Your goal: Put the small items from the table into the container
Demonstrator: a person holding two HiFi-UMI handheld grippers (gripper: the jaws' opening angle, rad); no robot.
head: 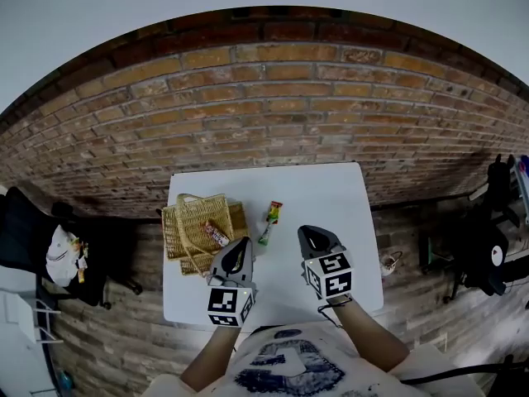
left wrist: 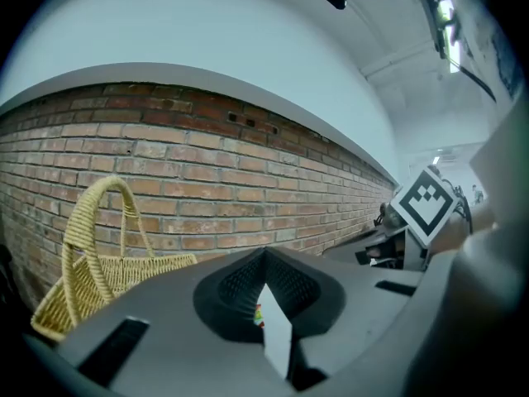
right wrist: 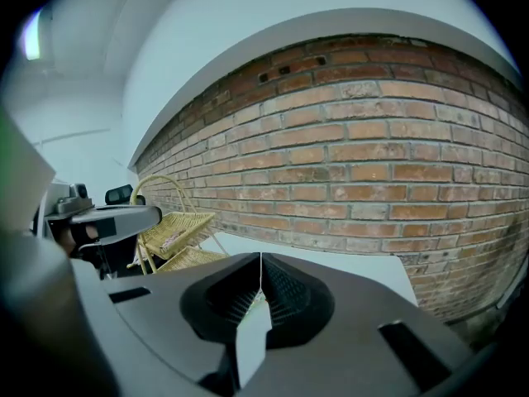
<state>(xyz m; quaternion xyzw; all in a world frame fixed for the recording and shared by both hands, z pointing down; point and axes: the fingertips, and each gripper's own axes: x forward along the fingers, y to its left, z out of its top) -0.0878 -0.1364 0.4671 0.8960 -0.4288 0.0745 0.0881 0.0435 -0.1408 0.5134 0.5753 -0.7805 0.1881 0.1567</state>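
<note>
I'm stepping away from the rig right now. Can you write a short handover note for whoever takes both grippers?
Left gripper: fingers together, empty, over the table beside the wicker basket.
Right gripper: fingers together, empty, over the table.
Done: one wrapped bar lies in the basket at the table's left side.
Left: a red and yellow packet and a small green item lie on the table, just ahead of the grippers. Both go into the basket.
</note>
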